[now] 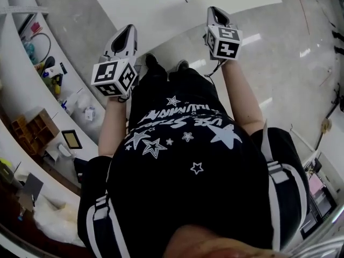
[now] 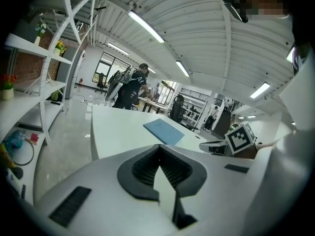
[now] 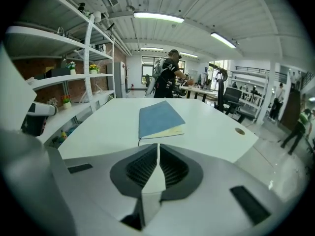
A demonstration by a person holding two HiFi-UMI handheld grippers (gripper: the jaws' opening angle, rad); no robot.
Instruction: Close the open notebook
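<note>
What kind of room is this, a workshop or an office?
Most likely an open-plan office or lab: a big white table with a blue notebook on it, wall shelves holding potted flowers, and desks with office chairs farther back.

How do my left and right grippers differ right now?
The right gripper is held further forward than the left gripper. The right gripper faces the notebook squarely and near; the left gripper sees it smaller, at a slant. Both are shut, empty and off the notebook.
</note>
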